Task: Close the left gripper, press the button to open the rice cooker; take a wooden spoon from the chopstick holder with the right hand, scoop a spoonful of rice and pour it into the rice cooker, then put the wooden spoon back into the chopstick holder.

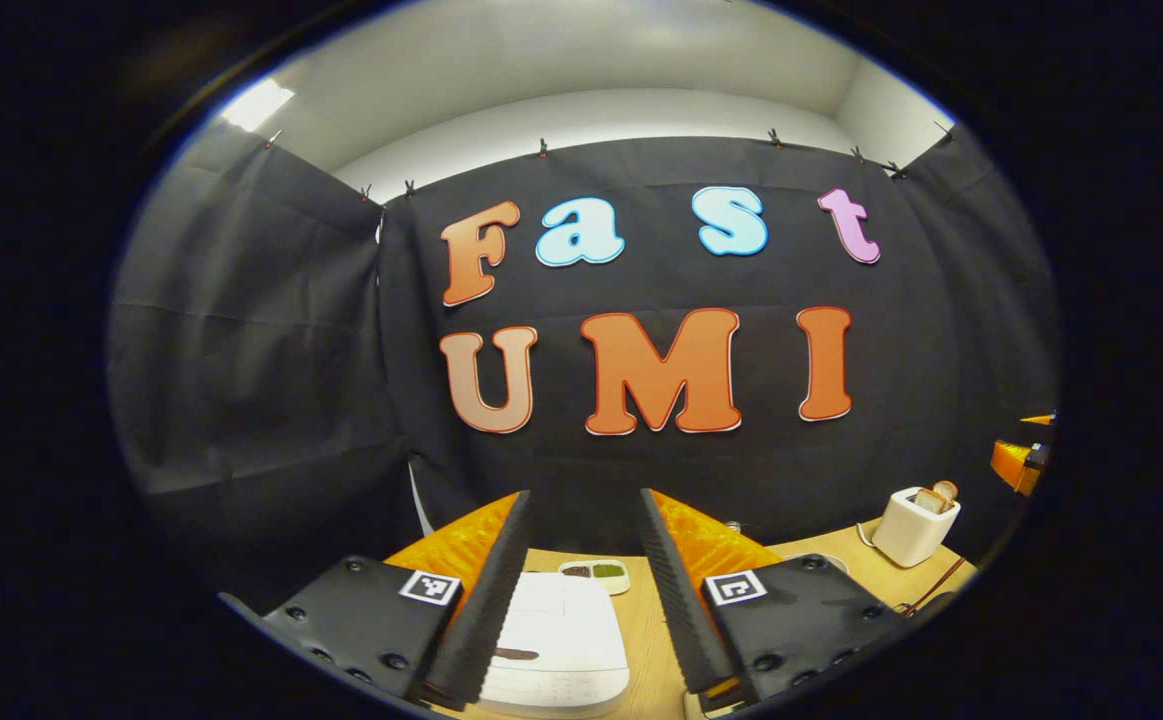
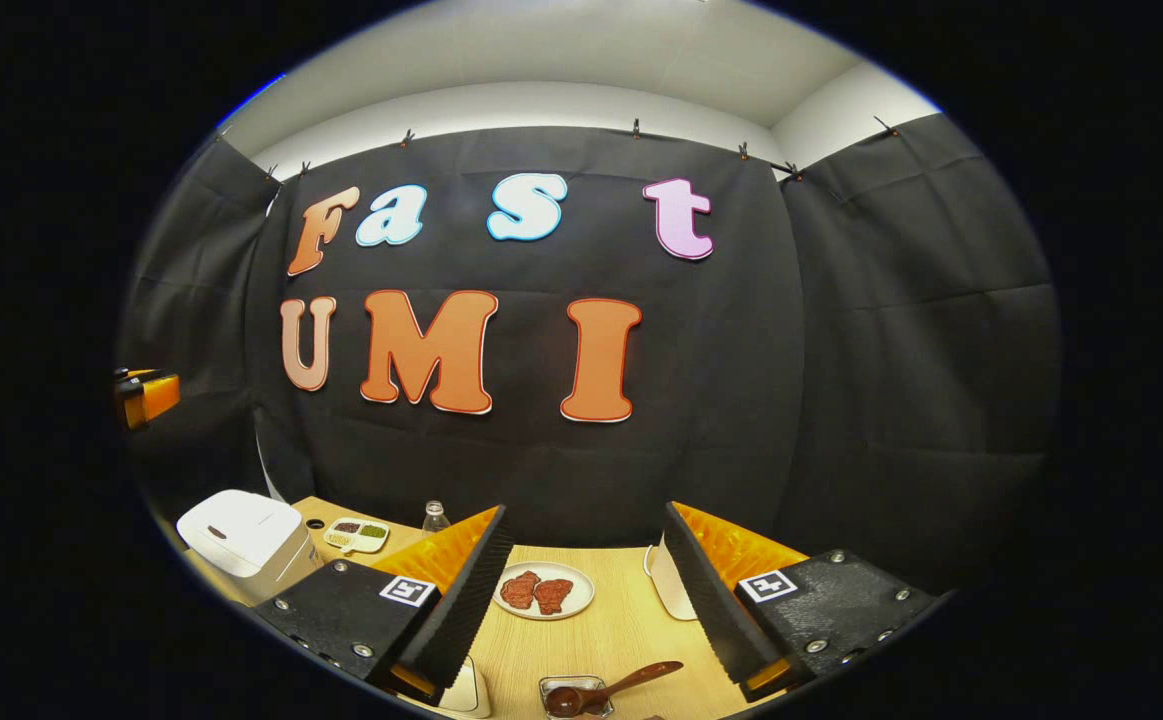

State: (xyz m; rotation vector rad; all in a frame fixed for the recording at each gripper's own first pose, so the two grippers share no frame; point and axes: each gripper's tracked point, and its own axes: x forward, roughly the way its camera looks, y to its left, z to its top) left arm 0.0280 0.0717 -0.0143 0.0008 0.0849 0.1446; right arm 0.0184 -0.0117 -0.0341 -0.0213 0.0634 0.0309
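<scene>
I had both tools raised above the surface (image 2: 621, 630), and I took the rice cooker (image 1: 556, 640) as my landmark. The left tool (image 1: 581, 585) was spread wide with nothing between its fingers, hanging directly over the cooker, whose lid was down. The right tool (image 2: 581, 590) was likewise released and empty, well to the cooker's right.

The cooker looked like a smooth, rigid plastic box, heavy enough, I judged, to stay put under a firm press. Its button would want a clenched tool pushing straight down on the front of the lid, not a glancing touch that could slide off.

The wooden spoon (image 2: 606, 690) lay with its bowl in a small clear dish, handle angled up and away, far right of the cooker and just below the right tool. I reckoned it light, stiff and a little slick, best pinched mid-handle so the bowl stays level.

Beyond the cooker sat a divided dish (image 1: 596, 574) of dark and green grains. To its right stood a small bottle (image 2: 434, 517), then a plate (image 2: 544, 592) with reddish pieces. A white holder (image 1: 916, 525) stood far right. None of these crowded the cooker, though the plate lay along the spoon's route across.
</scene>
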